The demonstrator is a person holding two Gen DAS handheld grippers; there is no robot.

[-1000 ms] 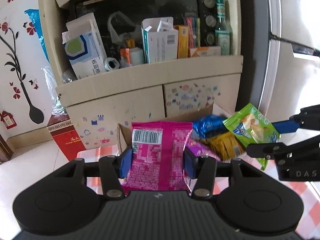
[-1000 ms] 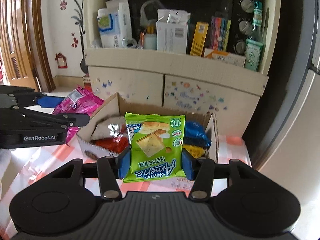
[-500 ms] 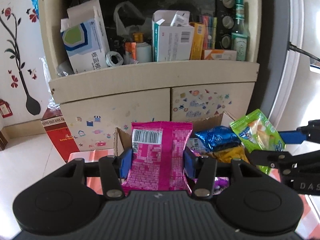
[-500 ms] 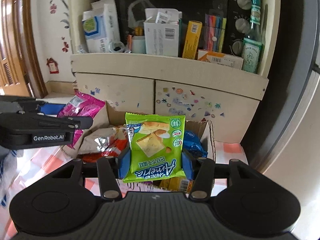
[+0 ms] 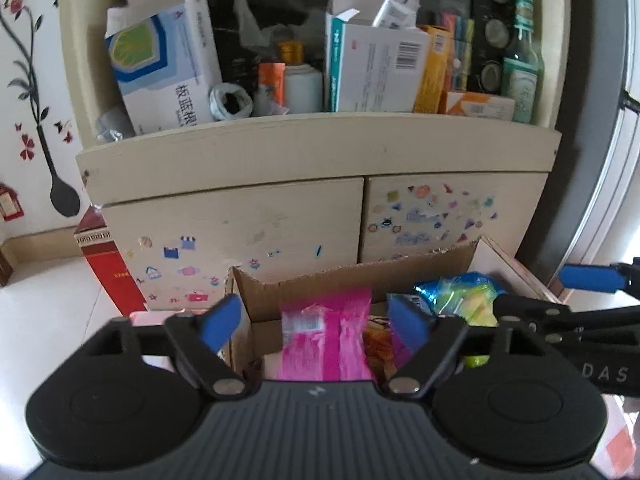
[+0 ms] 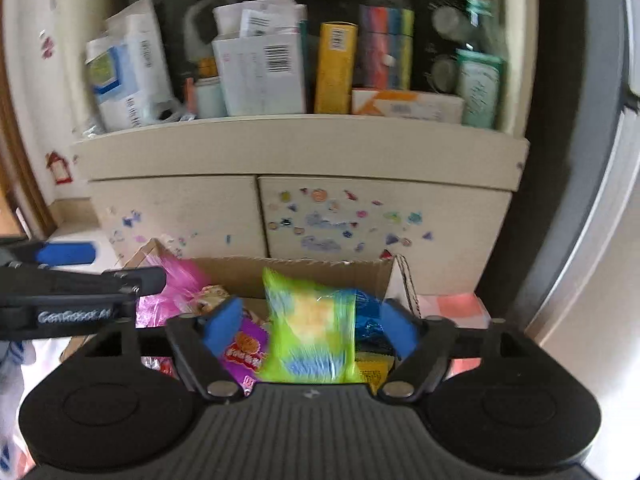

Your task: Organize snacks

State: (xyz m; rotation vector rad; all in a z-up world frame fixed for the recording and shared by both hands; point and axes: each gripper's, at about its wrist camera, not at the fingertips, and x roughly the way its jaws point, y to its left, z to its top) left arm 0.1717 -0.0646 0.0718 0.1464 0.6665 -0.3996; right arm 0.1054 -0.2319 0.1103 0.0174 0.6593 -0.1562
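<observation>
My left gripper (image 5: 316,324) hangs over the open cardboard box (image 5: 360,276); its jaws are opening. A blurred pink snack packet (image 5: 324,336) sits loose between them, clear of both blue pads (image 5: 222,322). My right gripper (image 6: 310,325) is over the same box (image 6: 304,266), jaws also opening, with a blurred green snack packet (image 6: 308,340) free between its pads (image 6: 398,326). Blue, purple and yellow packets lie inside the box. Each gripper shows at the other view's edge: the right gripper (image 5: 560,294), the left gripper (image 6: 100,266).
A cream cabinet (image 5: 304,216) with stickers on its doors stands right behind the box; its shelf is crowded with cartons and a green bottle (image 5: 522,60). A red carton (image 5: 108,272) stands on the floor at left. A grey fridge door (image 6: 592,200) rises at right.
Both grippers have gone from shut on their packets to open. The pink and green packets have slipped free and sunk toward the box. Both hands have moved closer to the cabinet.
</observation>
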